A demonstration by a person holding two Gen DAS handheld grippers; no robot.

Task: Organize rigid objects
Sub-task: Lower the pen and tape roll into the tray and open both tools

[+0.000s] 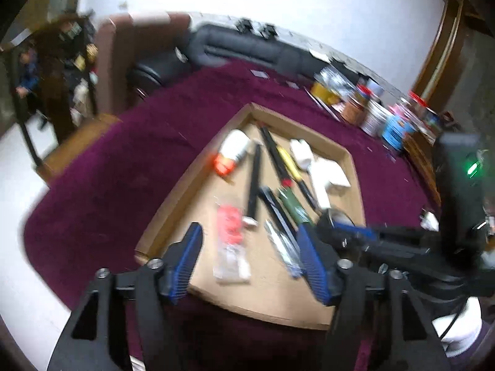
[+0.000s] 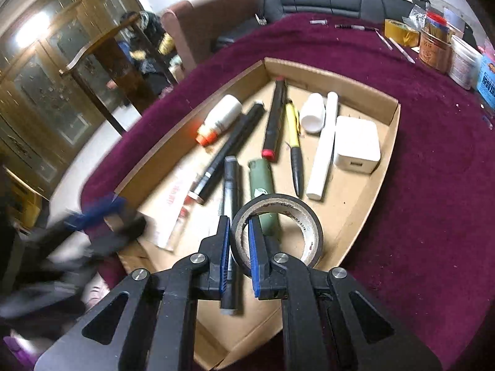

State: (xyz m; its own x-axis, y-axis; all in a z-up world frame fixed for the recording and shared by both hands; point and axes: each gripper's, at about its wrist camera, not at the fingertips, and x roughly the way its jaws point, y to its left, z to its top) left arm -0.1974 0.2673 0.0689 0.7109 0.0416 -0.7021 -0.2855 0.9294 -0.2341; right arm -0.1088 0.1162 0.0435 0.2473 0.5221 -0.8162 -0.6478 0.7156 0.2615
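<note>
Right claw: jaws nearly closed, pinching the wall of a black tape roll, one blue pad inside the ring and one outside; the roll hangs over the near part of a shallow cardboard tray. Left claw: jaws apart with nothing between the pads, poised above the tray's near end.

Inside the tray, from the roll outward: an olive-green lighter, a grey marker, a long black pen, a clear packet with red print too blurred to read, a black marker with red cap, a yellow-and-black pen, a white bottle with orange cap, a white tube, a small white cup and a white USB charger.

The tray lies on a worktop under maroon cloth. At its far edge stand tins and jars; their labels are illegible.
</note>
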